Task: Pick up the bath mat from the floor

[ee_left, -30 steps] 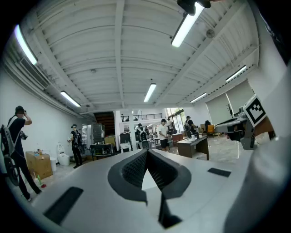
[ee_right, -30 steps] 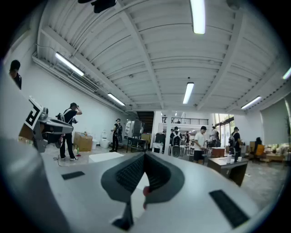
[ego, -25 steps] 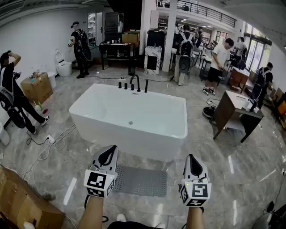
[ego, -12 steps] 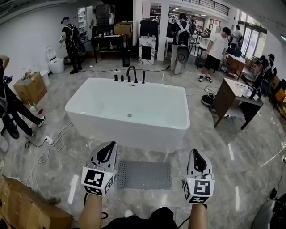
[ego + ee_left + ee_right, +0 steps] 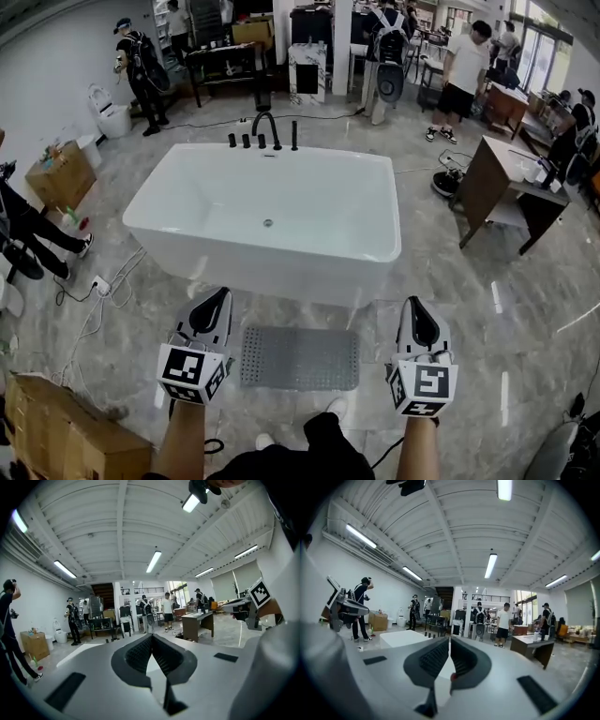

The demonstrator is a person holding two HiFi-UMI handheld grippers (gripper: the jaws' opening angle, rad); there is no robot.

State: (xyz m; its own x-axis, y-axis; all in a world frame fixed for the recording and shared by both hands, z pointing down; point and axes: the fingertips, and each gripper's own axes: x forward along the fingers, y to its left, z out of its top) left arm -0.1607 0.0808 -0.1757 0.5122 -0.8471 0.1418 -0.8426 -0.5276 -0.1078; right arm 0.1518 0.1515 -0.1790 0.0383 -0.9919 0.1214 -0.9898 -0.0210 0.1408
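Note:
A grey dotted bath mat (image 5: 300, 357) lies flat on the marble floor, right in front of the white bathtub (image 5: 264, 217). My left gripper (image 5: 213, 307) hovers just left of the mat, held up above the floor, jaws shut and empty. My right gripper (image 5: 418, 313) hovers to the mat's right, also shut with nothing in it. In the left gripper view the left gripper (image 5: 151, 638) points level across the room, and in the right gripper view the right gripper (image 5: 448, 641) does too; the mat is not visible in either.
A cardboard box (image 5: 66, 434) sits at the lower left, with cables (image 5: 103, 298) on the floor beyond it. A brown desk (image 5: 506, 186) stands at the right. Several people (image 5: 461, 75) stand at the back and left. My own foot (image 5: 333, 410) is just below the mat.
The view has moved forward and tilted down: the tub and mat sit nearer and more squarely in front. Both grippers keep their places either side of the mat, still shut.

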